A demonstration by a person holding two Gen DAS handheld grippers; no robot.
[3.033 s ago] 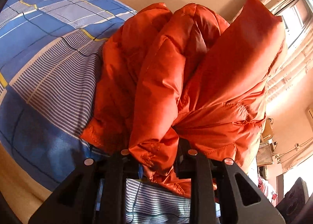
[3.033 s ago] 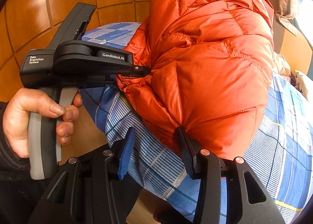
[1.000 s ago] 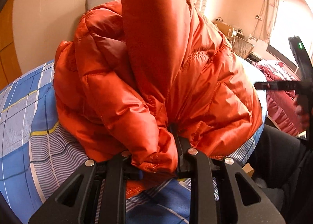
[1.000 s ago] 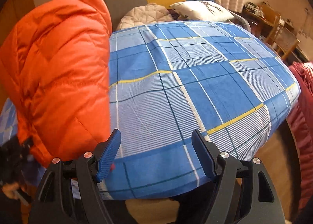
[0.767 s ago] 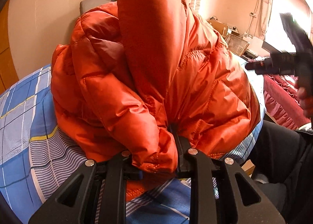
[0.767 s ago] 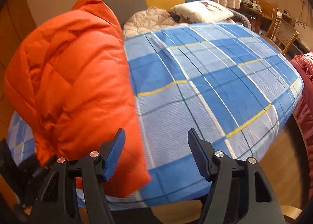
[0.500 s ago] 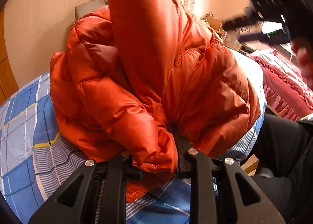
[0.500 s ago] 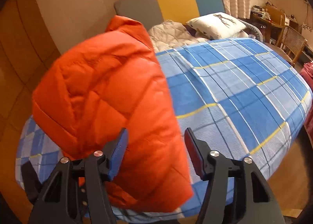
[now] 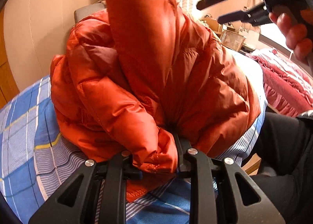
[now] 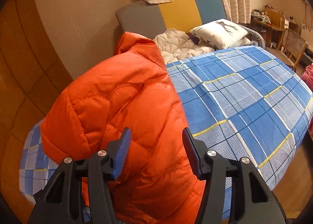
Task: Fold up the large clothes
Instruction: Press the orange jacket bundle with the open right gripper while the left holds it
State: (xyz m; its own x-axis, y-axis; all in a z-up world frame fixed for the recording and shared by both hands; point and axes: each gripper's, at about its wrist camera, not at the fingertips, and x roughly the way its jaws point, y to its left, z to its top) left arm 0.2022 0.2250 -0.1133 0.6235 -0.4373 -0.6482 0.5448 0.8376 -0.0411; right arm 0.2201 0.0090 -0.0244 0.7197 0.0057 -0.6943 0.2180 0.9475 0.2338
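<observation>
Bunching into a tall, puffy heap, the orange quilted down jacket sits at the near edge of the blue plaid bedsheet, its glossy fabric creased and stitched in curved seams. The left gripper pinches a cuff-like fold of it. The right gripper hovers above the jacket, jaws apart and empty.

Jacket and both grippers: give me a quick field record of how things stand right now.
jacket: orange puffer, bunched in a heap on the blue plaid bed
left gripper: shut on a jacket fold
right gripper: open, nothing between the pads, held above the jacket
right hand: raised, upper right of left wrist view
fold status: not yet flat or folded
</observation>
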